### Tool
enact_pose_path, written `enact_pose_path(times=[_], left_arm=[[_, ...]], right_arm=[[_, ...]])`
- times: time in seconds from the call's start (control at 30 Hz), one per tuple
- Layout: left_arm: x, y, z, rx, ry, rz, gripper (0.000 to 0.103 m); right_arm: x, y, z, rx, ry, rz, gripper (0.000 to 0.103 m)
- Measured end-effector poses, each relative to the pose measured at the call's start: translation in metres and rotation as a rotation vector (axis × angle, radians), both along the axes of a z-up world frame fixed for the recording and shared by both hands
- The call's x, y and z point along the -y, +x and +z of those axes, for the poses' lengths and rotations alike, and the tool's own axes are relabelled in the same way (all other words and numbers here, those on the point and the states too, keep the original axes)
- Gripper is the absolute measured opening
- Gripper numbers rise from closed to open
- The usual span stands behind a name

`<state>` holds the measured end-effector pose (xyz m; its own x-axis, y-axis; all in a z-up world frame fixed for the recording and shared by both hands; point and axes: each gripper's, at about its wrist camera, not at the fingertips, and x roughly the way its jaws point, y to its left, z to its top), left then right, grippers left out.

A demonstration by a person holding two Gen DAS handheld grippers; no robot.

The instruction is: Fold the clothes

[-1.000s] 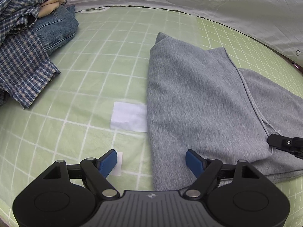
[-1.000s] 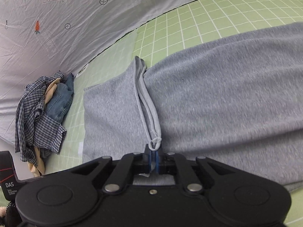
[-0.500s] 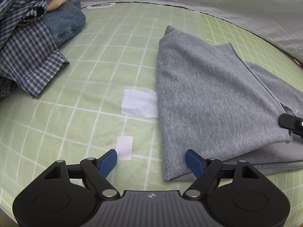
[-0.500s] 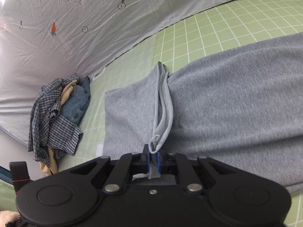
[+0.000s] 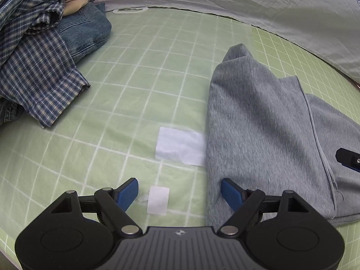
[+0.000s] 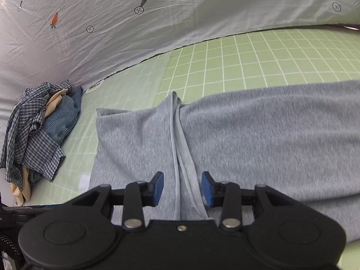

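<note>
Mid-fold on grey garment [image 6: 258,135], lying flat on green grid bench [image 5: 135,85]. Right claw [image 6: 182,189] opening, hem between pads but released. Left claw [image 5: 178,191] wide, empty, garment edge at 3 o'clock. Next, likely: fresh grip for following fold.

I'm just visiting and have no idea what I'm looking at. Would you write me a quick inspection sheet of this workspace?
Surface: green grid mat, two white paper patches on it.
Job's things: grey garment lying partly folded, hem ridge running down its middle.
Clutter: plaid shirt, blue jeans and a beige garment heaped at the mat's far corner.
Grippers: left hand-held gripper open, above the grey garment's edge; right hand-held gripper opening, the hem between its jaws, pads clear of it.
Cables: nothing seen.
Surroundings: pale sheet backdrop printed with carrots and arrows.
</note>
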<state>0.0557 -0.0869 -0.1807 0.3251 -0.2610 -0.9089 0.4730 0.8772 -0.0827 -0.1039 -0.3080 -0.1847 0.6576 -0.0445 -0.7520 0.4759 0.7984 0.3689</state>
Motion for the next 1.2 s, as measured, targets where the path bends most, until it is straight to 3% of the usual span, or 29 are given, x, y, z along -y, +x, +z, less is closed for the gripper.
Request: enact_pose_path(times=[0.23,0.47,0.5,0.57,0.67,0.77,0.83,1.0,1.07,1.2], left_arm=[[0.030,0.037,0.004,0.008,0.001,-0.019,0.082],[0.066,0.075,0.002,0.010,0.003,-0.068,0.082],[0.070,0.078,0.000,0.012,0.008,-0.071,0.082],[0.076,0.085,-0.004,0.012,0.023,-0.073,0.082],[0.080,0.088,-0.008,0.012,0.037,-0.072,0.086],[0.081,0.088,-0.009,0.024,0.032,-0.080,0.090],[0.082,0.088,-0.011,0.029,0.030,-0.085,0.093],[0.084,0.086,-0.012,0.033,0.042,-0.084,0.094],[0.081,0.084,-0.009,0.040,0.051,-0.078,0.093],[0.076,0.070,0.001,0.069,0.073,-0.078,0.093]], right_arm=[[0.030,0.055,-0.025,0.002,0.125,-0.002,0.038],[0.041,0.089,-0.035,0.013,0.169,0.018,0.040],[0.039,0.093,-0.035,0.008,0.161,0.033,0.037],[0.035,0.100,-0.035,-0.018,0.136,0.068,0.007],[0.033,0.095,-0.023,0.003,0.079,0.080,0.007],[0.043,0.075,-0.006,0.062,0.051,0.002,0.007],[0.052,0.068,-0.006,0.067,0.066,-0.042,0.007],[0.047,0.081,-0.033,-0.076,-0.021,-0.035,0.012],[0.045,0.077,-0.029,-0.072,-0.040,-0.047,0.025],[0.041,0.064,-0.020,-0.072,-0.073,-0.074,0.038]])
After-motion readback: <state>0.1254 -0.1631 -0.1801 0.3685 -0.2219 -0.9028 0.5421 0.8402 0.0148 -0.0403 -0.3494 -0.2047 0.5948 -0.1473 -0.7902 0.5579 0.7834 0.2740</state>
